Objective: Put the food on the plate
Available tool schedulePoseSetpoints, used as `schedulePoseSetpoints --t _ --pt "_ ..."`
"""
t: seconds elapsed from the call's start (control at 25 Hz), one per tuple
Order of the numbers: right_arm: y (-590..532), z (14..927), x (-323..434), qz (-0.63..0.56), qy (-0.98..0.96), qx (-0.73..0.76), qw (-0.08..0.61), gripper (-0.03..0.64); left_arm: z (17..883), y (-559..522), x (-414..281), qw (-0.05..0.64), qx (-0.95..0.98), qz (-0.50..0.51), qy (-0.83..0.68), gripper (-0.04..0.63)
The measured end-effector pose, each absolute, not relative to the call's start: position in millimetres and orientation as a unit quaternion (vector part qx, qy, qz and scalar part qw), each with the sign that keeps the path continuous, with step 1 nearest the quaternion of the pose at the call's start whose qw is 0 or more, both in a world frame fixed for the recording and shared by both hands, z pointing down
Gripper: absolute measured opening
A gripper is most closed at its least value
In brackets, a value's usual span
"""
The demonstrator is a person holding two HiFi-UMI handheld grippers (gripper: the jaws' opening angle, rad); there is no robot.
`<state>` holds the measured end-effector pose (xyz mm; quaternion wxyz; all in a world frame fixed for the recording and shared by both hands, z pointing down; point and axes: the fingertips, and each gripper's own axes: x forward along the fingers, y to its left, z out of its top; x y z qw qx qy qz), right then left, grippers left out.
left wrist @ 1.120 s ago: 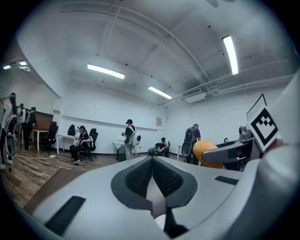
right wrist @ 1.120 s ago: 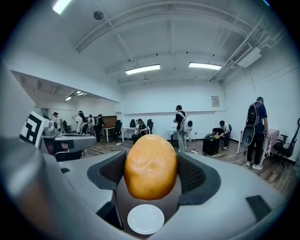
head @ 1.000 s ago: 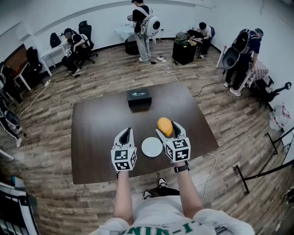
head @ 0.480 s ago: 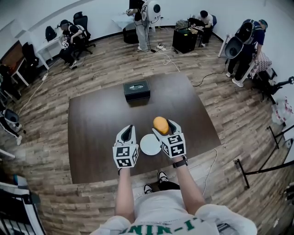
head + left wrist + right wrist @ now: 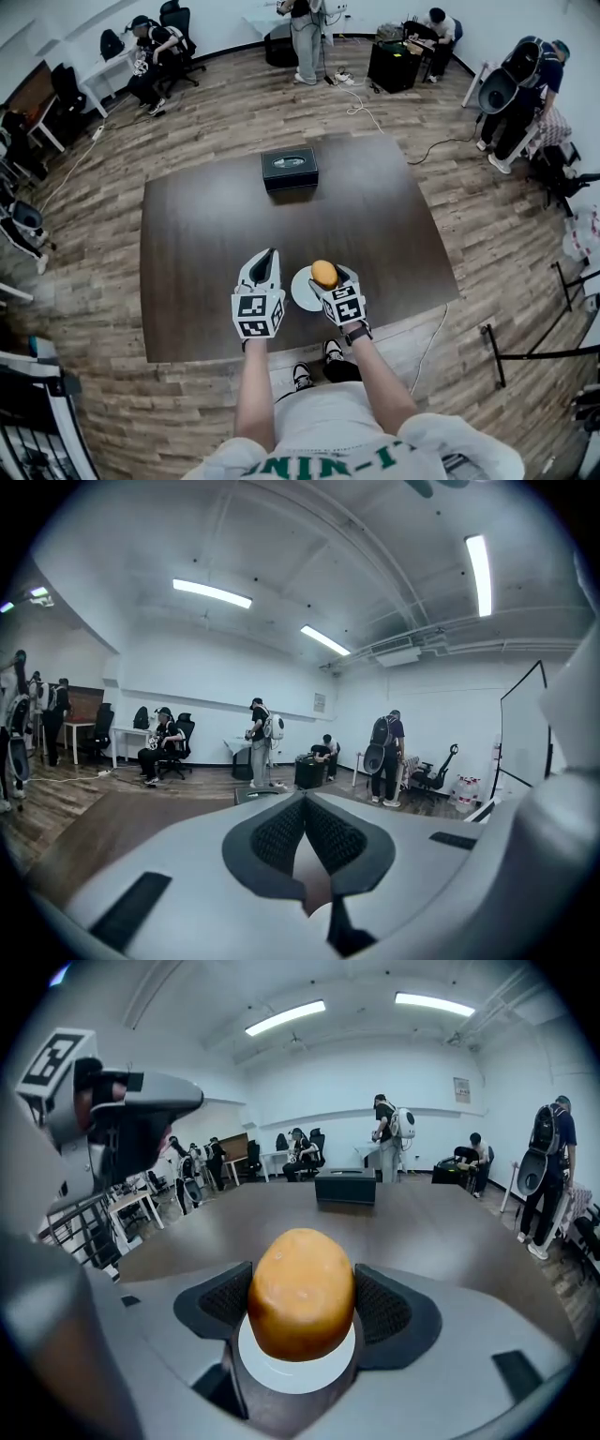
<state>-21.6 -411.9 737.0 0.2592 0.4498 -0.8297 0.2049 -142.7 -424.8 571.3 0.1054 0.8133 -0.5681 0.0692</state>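
food (image 5: 324, 274) gripped over plate (image 5: 300, 287)

Golden-orange food (image 5: 324, 274), white plate (image 5: 301, 289), dark brown table (image 5: 206, 244)

Food (image 5: 302, 1293) between the right gripper's (image 5: 300, 1305) matt ribbed pads (image 5: 386, 1302) looks smooth; plate (image 5: 295, 1374) below perhaps glazed; table (image 5: 441, 1232) matt wood.

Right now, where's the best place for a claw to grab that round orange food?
Across its widest middle, one pad on each flank, coming in level from the person's side. The food is a smooth rounded lump with no handle, so its bulging sides give the surest seat. The right claw holds it just that way, over the plate.
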Motion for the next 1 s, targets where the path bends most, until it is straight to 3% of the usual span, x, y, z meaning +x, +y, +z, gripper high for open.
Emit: schedulePoseSetpoints --t 1.0 --pt "-411.1 851.7 -51.7 0.269 -0.814 0.408 0.315 0.348 588.9 -442.1 -169.6 0.120 0.791 0.078 -0.594 0.012"
